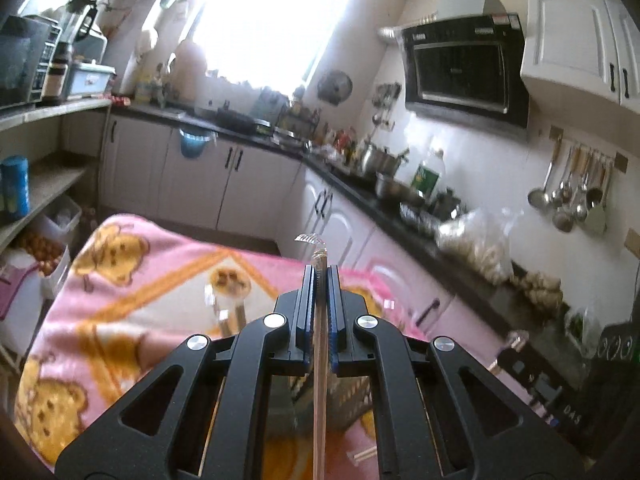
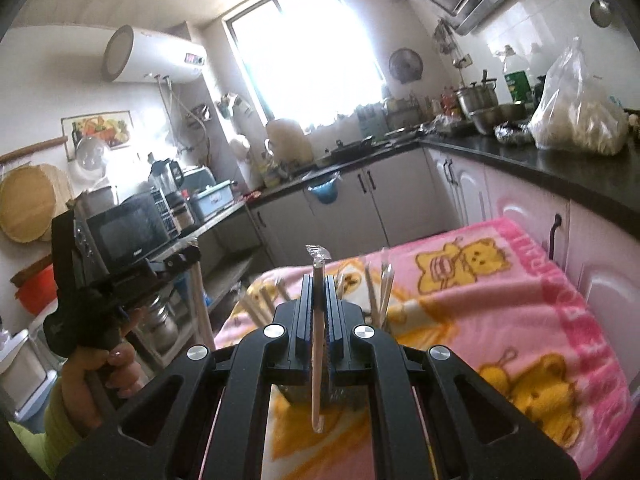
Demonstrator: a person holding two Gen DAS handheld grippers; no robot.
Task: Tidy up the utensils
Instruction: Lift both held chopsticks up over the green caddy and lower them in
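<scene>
My left gripper (image 1: 319, 270) is shut on a pair of wrapped wooden chopsticks (image 1: 319, 360), whose clear wrapper tip sticks out past the fingers. My right gripper (image 2: 319, 280) is shut on another wrapped chopstick pair (image 2: 317, 360), held upright. Below the right gripper stands a dark mesh utensil holder (image 2: 344, 394) with several wrapped chopsticks (image 2: 384, 288) in it, on a pink bear-print blanket (image 2: 500, 320). The holder also shows under the left gripper (image 1: 352, 400). The left gripper and the hand holding it appear at the left of the right wrist view (image 2: 104, 280).
The blanket (image 1: 120, 280) covers a table in a narrow kitchen. A dark countertop (image 2: 560, 168) with pots and a plastic bag (image 2: 576, 120) runs along the right. Shelves with a microwave (image 2: 128, 232) stand on the left. Loose chopsticks (image 1: 362, 455) lie on the blanket.
</scene>
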